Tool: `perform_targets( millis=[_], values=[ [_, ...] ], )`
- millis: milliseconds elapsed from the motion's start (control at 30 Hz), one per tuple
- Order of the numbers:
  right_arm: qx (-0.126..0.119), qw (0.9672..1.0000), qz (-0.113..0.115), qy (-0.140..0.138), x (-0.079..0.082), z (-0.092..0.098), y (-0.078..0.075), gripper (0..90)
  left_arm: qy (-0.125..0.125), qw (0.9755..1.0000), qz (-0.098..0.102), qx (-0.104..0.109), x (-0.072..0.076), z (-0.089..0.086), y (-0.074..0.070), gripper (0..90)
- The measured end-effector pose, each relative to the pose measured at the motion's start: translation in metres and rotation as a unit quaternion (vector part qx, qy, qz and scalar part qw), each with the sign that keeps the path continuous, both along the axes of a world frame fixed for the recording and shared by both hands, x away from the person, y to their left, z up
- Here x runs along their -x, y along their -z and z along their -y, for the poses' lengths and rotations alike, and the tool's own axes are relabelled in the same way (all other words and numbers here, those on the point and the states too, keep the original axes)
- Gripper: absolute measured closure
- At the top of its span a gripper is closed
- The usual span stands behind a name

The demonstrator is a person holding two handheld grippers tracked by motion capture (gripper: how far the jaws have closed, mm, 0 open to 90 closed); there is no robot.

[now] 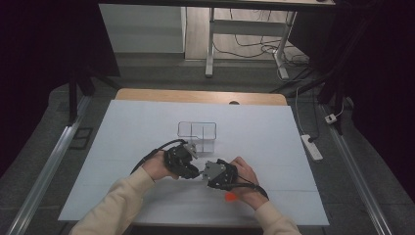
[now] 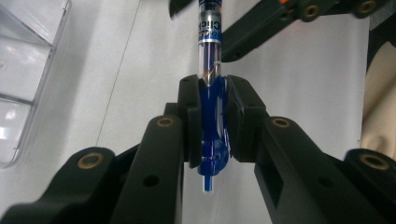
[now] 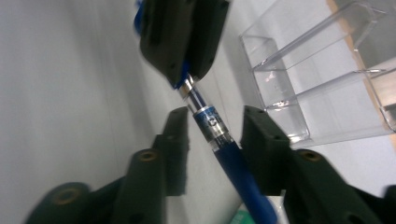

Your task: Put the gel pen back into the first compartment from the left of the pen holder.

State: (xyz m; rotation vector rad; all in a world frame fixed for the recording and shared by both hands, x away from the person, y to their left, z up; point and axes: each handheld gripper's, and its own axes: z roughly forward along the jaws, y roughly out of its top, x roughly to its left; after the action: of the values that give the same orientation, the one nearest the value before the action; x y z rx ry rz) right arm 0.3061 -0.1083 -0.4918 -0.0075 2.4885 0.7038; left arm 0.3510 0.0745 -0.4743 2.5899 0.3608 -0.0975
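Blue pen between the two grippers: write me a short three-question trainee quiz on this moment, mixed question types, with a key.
1. True or false: the left gripper is shut on the blue pen.
2. In the right gripper view, how do the right gripper jaws stand to the pen?
A. Clamped on its cap end
B. One on each side of the barrel, a gap showing
C. Far from it, over the organiser
3. What clear thing stands on the white table cover beyond the hands?

Key
1. True: both pads press the pen's blue end.
2. B: the barrel runs between the jaws, a gap showing at the pads.
3. A clear plastic organiser with compartments.
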Motion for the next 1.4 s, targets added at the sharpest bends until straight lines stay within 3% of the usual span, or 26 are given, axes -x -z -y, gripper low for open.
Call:
perform_targets(
  millis=[100, 200, 300, 400, 533, 600, 767, 933, 1167, 1300, 1333, 1400],
  values=[
    [0.013, 0.9996, 0.017, -0.018, 0.001, -0.001, 0.003, 69.9, 0.0, 1.0, 0.002, 0.004, 0.0, -0.001, -0.001, 76.1],
    [0.026, 0.9985, 0.029, -0.037, 0.002, 0.0, 0.003, 74.3, 0.001, 0.9997, 0.009, 0.022, 0.001, -0.005, -0.005, 75.9],
    [0.034, 0.9979, 0.029, -0.047, 0.002, 0.001, 0.004, 78.9, -0.011, 0.9984, 0.022, 0.051, 0.001, -0.009, -0.01, 75.6],
    [0.025, 0.9981, 0.035, -0.044, 0.002, 0.002, 0.001, 79.0, -0.018, 0.9971, 0.044, 0.059, 0.002, -0.012, -0.012, 73.0],
    [0.007, 0.9992, 0.03, -0.027, 0.001, 0.006, -0.001, 79.0, -0.035, 0.9946, 0.068, 0.07, 0.004, -0.013, -0.014, 59.5],
    [0.001, 0.9994, 0.026, -0.021, 0.0, 0.008, -0.002, 79.0, -0.043, 0.9937, 0.07, 0.076, 0.005, -0.013, -0.014, 54.5],
    [-0.006, 0.9997, 0.021, -0.014, -0.002, 0.01, -0.003, 79.1, -0.068, 0.9913, 0.086, 0.072, 0.008, -0.015, -0.014, 35.6],
    [-0.036, 0.9993, 0.005, 0.009, -0.002, 0.012, -0.005, 79.1, -0.099, 0.9858, 0.107, 0.082, 0.013, -0.023, -0.017, 22.5],
    [-0.067, 0.9976, -0.01, 0.014, -0.007, 0.019, -0.009, 79.1, -0.137, 0.9776, 0.124, 0.102, 0.021, -0.037, -0.016, 20.7],
    [-0.068, 0.9975, -0.016, 0.012, -0.01, 0.023, -0.011, 79.0, -0.16, 0.9731, 0.125, 0.109, 0.027, -0.045, -0.012, 20.6],
    [-0.083, 0.996, -0.024, 0.021, -0.009, 0.022, -0.01, 79.1, -0.165, 0.9719, 0.125, 0.112, 0.029, -0.047, -0.011, 20.7],
    [-0.089, 0.9954, -0.028, 0.021, -0.01, 0.024, -0.011, 79.1, -0.172, 0.9701, 0.126, 0.116, 0.032, -0.053, -0.008, 20.7]
  ],
)
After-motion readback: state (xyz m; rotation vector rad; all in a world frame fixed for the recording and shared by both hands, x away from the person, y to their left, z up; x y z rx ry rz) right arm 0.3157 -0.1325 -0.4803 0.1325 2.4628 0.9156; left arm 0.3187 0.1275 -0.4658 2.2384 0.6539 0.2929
